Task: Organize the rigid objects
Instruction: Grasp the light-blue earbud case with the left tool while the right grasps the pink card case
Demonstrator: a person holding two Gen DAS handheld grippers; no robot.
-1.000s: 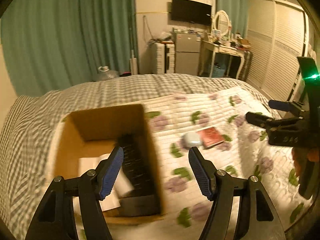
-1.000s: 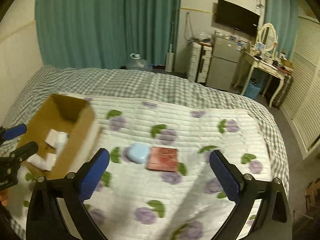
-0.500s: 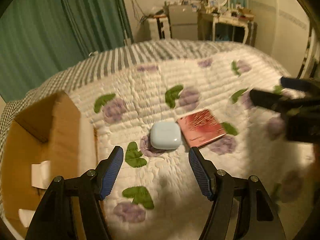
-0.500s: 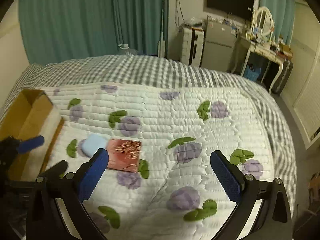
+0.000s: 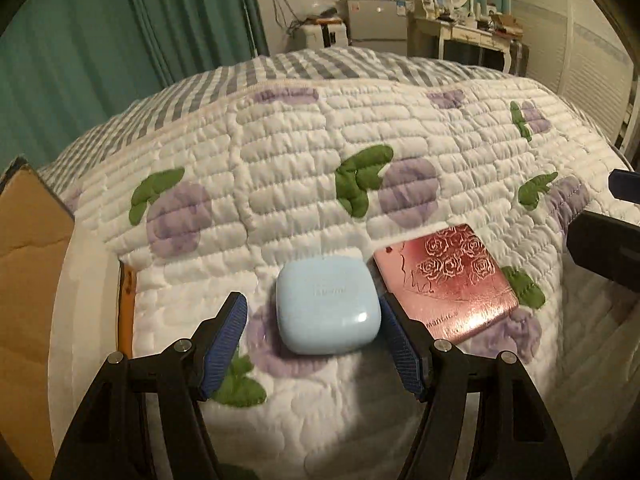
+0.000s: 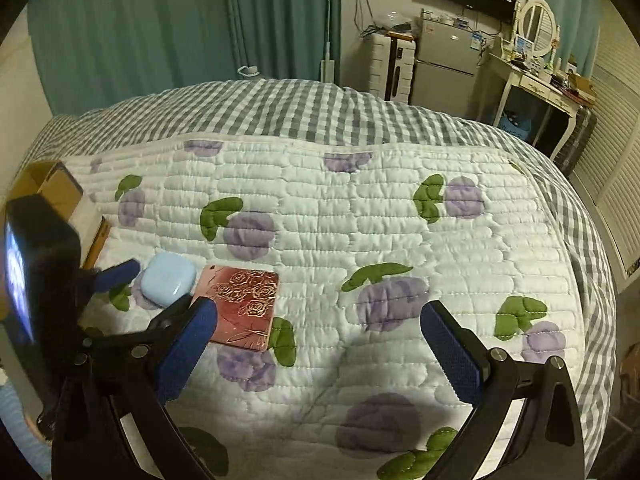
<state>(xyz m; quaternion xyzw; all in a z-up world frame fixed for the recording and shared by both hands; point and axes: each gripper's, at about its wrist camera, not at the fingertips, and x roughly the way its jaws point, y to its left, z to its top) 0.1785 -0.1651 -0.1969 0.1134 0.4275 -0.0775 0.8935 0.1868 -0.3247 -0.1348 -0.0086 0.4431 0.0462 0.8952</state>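
Left gripper [image 5: 314, 340] swung from cardboard box [image 5: 28, 248] to pale blue case [image 5: 327, 307] on bed quilt [image 5: 360, 152]; means next pickup begun. Fingers spread, straddling case, not yet touching. Pink embossed case [image 5: 448, 284] just right of blue case. Right gripper [image 6: 320, 344] hovers right of blue case, fingers wide apart, empty.

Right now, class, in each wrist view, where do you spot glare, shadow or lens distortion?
Left wrist view: glare streaks the pink embossed case, a shadow pools under the pale blue case, and the fisheye bulges the quilt. Right wrist view: the image edges curve, and dark corners frame the checked bedspread.
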